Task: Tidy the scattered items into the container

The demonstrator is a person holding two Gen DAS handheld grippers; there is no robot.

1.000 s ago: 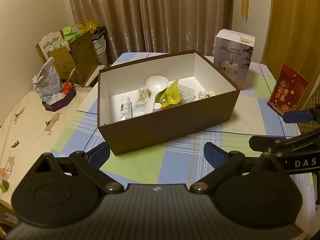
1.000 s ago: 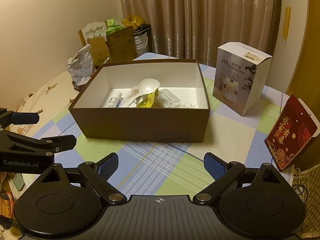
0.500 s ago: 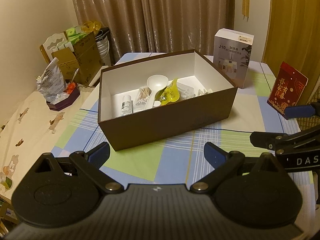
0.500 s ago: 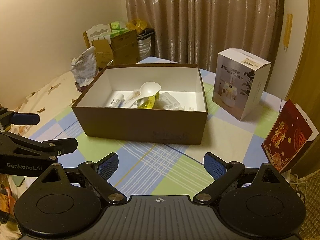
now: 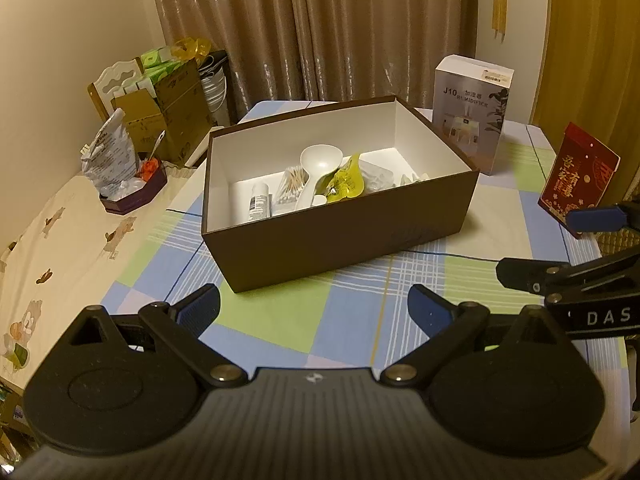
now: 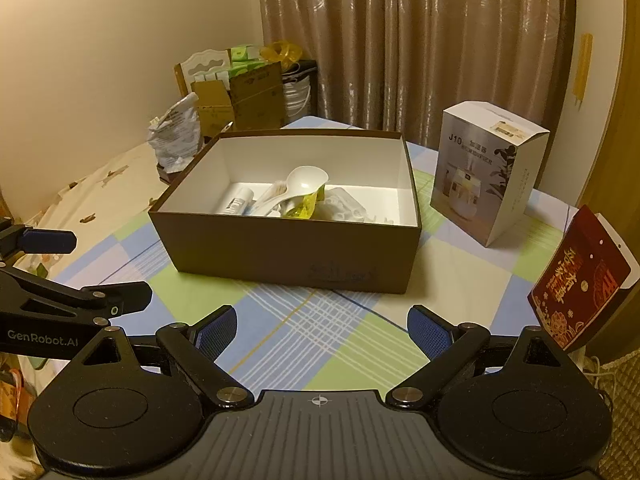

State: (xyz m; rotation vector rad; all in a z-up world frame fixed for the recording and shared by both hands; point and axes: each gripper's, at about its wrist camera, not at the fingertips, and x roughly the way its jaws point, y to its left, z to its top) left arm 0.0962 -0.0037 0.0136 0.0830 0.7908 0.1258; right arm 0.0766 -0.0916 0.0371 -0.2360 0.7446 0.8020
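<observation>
A brown open box with a white inside stands mid-table. In it lie a white spoon, a yellow packet, a small white bottle, cotton swabs and a clear plastic piece. My left gripper hangs open over the checked cloth in front of the box, nothing between its fingers. My right gripper is open too, short of the box's front wall. Each gripper shows at the edge of the other's view.
A white humidifier carton stands right of the box. A red envelope pack leans at the right table edge. A purple tray with a crumpled bag and cardboard boxes sit far left. Curtains hang behind.
Both grippers have drawn back and up from the box, which looks smaller and farther now. Both stayed open; nothing on the table moved.
</observation>
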